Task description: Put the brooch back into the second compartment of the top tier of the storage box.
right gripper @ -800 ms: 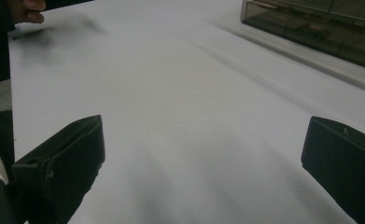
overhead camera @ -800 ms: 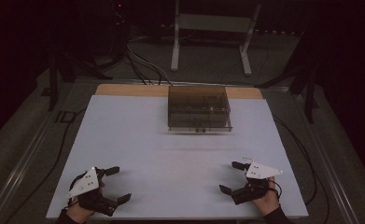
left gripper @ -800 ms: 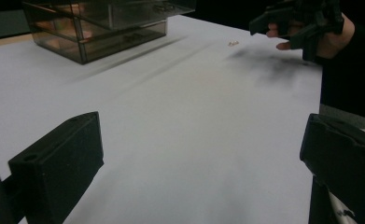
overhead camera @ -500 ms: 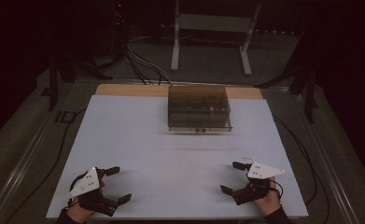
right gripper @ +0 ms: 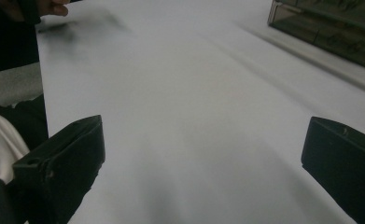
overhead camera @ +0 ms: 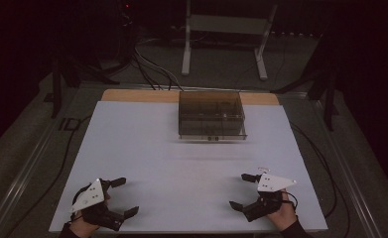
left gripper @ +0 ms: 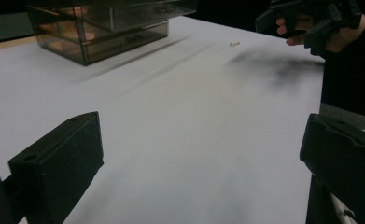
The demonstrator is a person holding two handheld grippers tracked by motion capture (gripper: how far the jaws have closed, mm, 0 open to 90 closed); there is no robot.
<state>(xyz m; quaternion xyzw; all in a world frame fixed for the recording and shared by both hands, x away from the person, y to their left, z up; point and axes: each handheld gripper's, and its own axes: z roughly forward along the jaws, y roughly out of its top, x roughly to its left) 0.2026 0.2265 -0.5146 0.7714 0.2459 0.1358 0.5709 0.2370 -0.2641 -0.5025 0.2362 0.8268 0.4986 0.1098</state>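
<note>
Seen from the high view: white surface (overhead camera: 191, 163) under dim light, with a smoky transparent box (overhead camera: 211, 115) standing at its far middle, compartments faintly visible inside, contents too dark to tell. Left hand-held gripper (overhead camera: 123, 196) low at the near left corner, released, its 2 black jaws spread wide with bare surface between them; grey three-cornered plate (overhead camera: 89, 195) on top. Right hand-held gripper (overhead camera: 243, 191) at the near right, likewise released, jaws wide apart, grasping nothing. Just beyond its far jaw, a tiny pale object (overhead camera: 263, 169) lying on the surface, too small to identify; also visible in the left gripper view (left gripper: 235, 44) near the other hand (left gripper: 311, 32). Well apart from both grippers, the box. Behind the surface, a dark floor with cables (overhead camera: 147, 69) and a pale metal stand (overhead camera: 226, 29).
</note>
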